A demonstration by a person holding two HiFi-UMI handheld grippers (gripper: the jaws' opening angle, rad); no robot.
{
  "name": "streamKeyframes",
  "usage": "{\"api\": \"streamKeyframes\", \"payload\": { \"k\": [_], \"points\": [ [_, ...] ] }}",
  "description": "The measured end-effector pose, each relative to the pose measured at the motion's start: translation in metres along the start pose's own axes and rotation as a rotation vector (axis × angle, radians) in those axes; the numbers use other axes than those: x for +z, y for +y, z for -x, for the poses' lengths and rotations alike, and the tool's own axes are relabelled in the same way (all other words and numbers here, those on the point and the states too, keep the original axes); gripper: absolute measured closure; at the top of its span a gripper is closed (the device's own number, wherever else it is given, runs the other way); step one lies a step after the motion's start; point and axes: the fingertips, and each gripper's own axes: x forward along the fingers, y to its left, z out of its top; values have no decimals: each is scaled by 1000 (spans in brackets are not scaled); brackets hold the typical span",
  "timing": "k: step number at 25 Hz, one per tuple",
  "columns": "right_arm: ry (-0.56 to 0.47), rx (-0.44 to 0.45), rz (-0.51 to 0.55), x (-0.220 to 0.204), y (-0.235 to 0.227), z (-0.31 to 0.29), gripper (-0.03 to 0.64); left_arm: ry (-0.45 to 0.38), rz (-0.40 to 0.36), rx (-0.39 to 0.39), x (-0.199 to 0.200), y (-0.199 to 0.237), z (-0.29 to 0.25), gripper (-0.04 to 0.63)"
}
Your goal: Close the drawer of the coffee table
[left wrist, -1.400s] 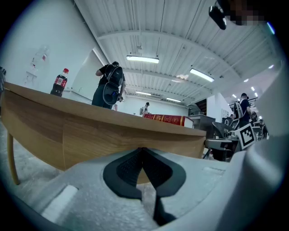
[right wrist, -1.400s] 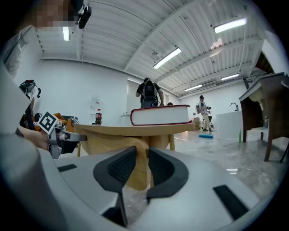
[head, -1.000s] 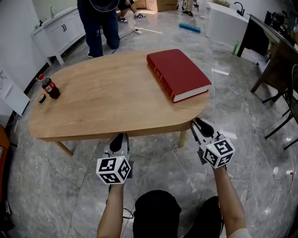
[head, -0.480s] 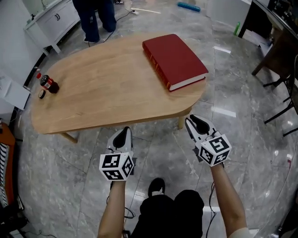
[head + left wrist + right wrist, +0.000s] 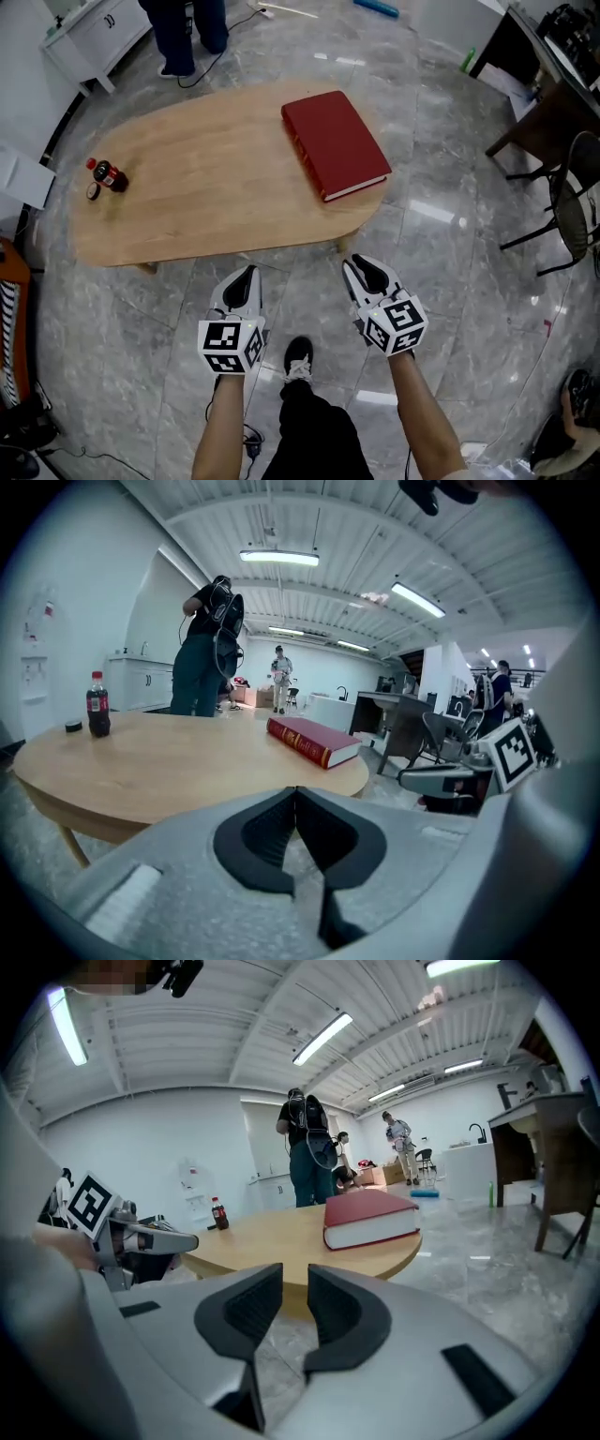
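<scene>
Obs: both tools hang over the floor, short of the near edge of the desk [image 5: 206,197] and touching nothing.
- Left tool [image 5: 246,275]: jaws together, nothing in them.
- Right tool [image 5: 357,268]: jaws have just been closing a little; a narrow gap is left, with nothing in it.

Drawer: not visible in any of the 3 views. From above, no drawer front sticks out past the near edge. The 2 tool views look across the top rather than under it. Judgement: the drawer is either fully in or hidden beneath the overhang. I cannot tell which.

On the desk: a red book [image 5: 333,142] lies flat toward the right end, its near corner close to the rim. A cola bottle [image 5: 108,175] stands upright near the left end, with a small dark cap [image 5: 93,192] just beside it.

Risks from here:
1. The drawer may be left slightly proud. The tools are away from the desk and the front cannot be checked from this stance, so a partial close would go unnoticed.
2. A follow-up shove could land on the rim instead of the drawer front. That would shift the whole desk on the smooth floor; the upright bottle would tip first, and the book could slide toward the rim.
3. A closed left tool pressing off-centre could skew the drawer and jam it.
4. A standing person [image 5: 187,28] is near the far side, so a moved desk would travel that way.
</scene>
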Motion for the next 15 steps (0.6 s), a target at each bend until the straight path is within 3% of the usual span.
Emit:
{"api": "streamKeyframes", "payload": {
  "k": [6, 12, 15],
  "points": [
    [58, -15, -28, 46, 41, 47, 525, 25, 59, -10, 60, -21, 58, 586],
    [110, -37, -51, 114, 91, 121, 528, 66, 56, -17, 140, -49, 146, 586],
    [115, -100, -75, 142, 99, 159, 529, 69, 50, -22, 178, -63, 181, 586]
  ]
}}
